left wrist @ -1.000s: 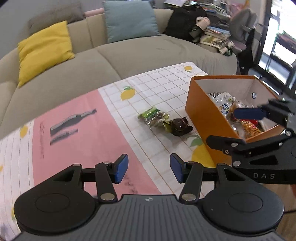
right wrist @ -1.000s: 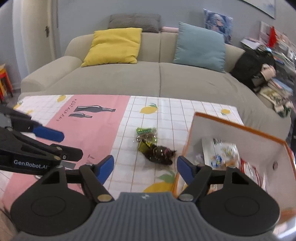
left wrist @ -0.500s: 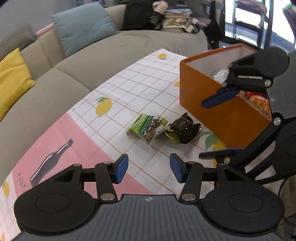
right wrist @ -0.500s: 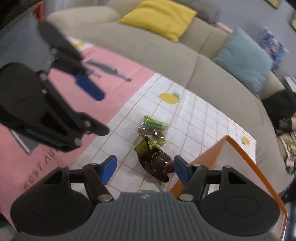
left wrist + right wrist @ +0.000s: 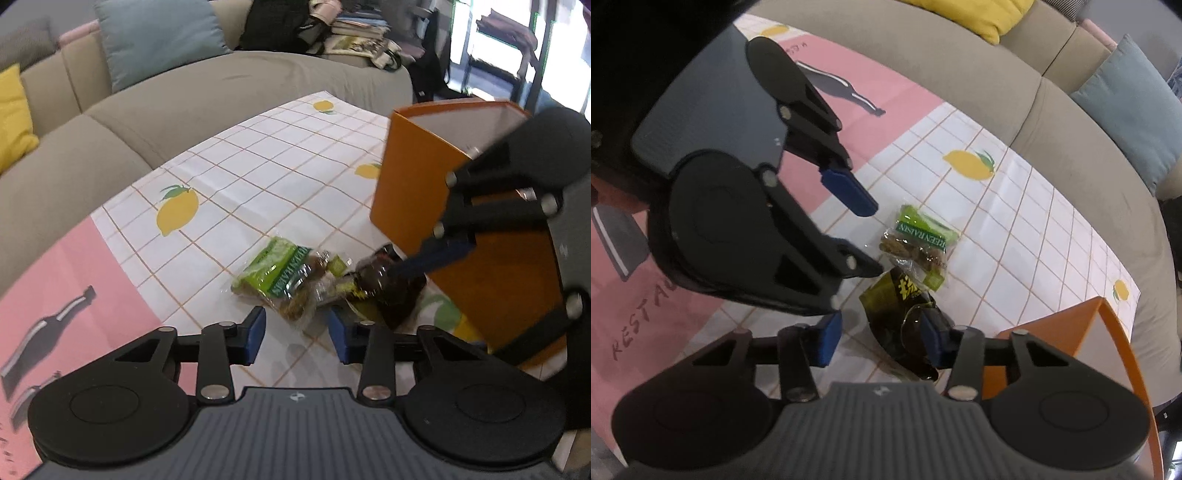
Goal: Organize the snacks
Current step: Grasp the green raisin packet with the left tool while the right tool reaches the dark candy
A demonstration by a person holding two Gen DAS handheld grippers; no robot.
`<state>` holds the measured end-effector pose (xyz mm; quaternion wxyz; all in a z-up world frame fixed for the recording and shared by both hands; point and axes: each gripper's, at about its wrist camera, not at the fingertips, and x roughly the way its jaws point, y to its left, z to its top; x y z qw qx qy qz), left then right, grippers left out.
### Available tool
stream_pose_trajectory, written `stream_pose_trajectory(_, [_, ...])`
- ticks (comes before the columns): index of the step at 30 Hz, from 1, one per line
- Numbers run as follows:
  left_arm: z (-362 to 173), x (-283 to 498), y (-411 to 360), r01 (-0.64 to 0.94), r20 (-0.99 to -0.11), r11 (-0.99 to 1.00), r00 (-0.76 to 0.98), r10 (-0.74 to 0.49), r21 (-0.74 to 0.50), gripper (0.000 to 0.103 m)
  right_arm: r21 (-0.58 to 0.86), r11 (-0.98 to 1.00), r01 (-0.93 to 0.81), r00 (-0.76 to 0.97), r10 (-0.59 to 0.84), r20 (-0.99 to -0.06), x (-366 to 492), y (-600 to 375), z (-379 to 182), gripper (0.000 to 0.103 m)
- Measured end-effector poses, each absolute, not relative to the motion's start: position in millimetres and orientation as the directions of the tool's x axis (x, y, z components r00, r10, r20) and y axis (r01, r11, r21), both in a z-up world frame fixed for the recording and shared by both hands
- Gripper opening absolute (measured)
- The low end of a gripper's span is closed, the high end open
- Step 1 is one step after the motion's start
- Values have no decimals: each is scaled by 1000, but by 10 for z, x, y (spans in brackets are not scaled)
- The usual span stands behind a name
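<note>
Both grippers have dropped toward two packets on the worktop [image 5: 295, 155]. The left gripper [image 5: 297, 334] and right gripper [image 5: 879, 338] have just been narrowing their fingers, still unclamped, over the green raisin packet [image 5: 273, 275] and dark snack packet [image 5: 901, 306], with the orange box [image 5: 413, 192] at three o'clock ready for them.

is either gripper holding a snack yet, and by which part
Nothing is held: the left gripper straddles the green raisin packet's near end, the right gripper the dark packet, pads not pressing.

Big grey-beige fabric sofa [image 5: 155, 122] curving round behind the table. Teal square cushion [image 5: 159, 37] leaning on the backrest, bright yellow cushion [image 5: 13, 114] further along. Black bag [image 5: 277, 26] and messy stack of books and magazines [image 5: 358, 33] dumped on the far end. White checked tablecloth with lemon prints and a pink panel [image 5: 258, 173] spread underneath.
</note>
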<state>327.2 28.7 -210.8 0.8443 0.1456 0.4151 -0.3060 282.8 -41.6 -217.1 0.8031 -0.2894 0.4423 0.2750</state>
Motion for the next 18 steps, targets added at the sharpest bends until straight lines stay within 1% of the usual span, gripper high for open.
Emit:
stream_pose_trajectory(1, [-2121,3309,291,626,-791,780,462,-402,-30,39,-220,681,-699,455,185,-871,2840,-404,-2182,43])
stream_pose_trajectory(2, [-2136,3348,306,611,-791,790,454,-410,-59,34,-215,683,-698,449,183,-874,2862,-397,-2193,43])
stream_pose_trajectory(3, [-2151,3377,323,597,-789,797,445,-424,-91,31,-205,689,-695,440,182,-879,2892,-391,-2207,42])
stream_pose_trajectory(4, [-2162,3397,342,585,-786,802,438,-437,-120,28,-193,697,-691,429,181,-885,2915,-389,-2219,38])
stream_pose_trajectory(5, [-2169,3409,358,574,-781,807,435,-447,-143,24,-179,704,-688,415,179,-892,2938,-389,-2235,29])
stream_pose_trajectory(6, [-2173,3412,370,564,-777,810,434,-456,-160,23,-171,709,-685,404,175,-898,2958,-395,-2245,24])
stream_pose_trajectory(8, [-2176,3408,389,545,-772,819,438,-461,-180,19,-152,722,-675,382,166,-909,2992,-404,-2267,9])
stream_pose_trajectory(9, [-2176,3405,393,535,-772,825,441,-459,-185,18,-141,727,-673,373,168,-913,3001,-411,-2271,5])
stream_pose_trajectory(10, [-2170,3399,402,523,-772,831,444,-455,-188,14,-127,730,-671,366,177,-914,3005,-423,-2269,0])
stream_pose_trajectory(13, [-2125,3356,440,494,-773,847,454,-444,-197,9,-113,739,-664,369,193,-909,2978,-456,-2246,0])
stream_pose_trajectory(18, [-2031,3160,570,414,-792,885,456,-405,-214,6,-55,768,-639,356,231,-906,2922,-519,-2214,0])
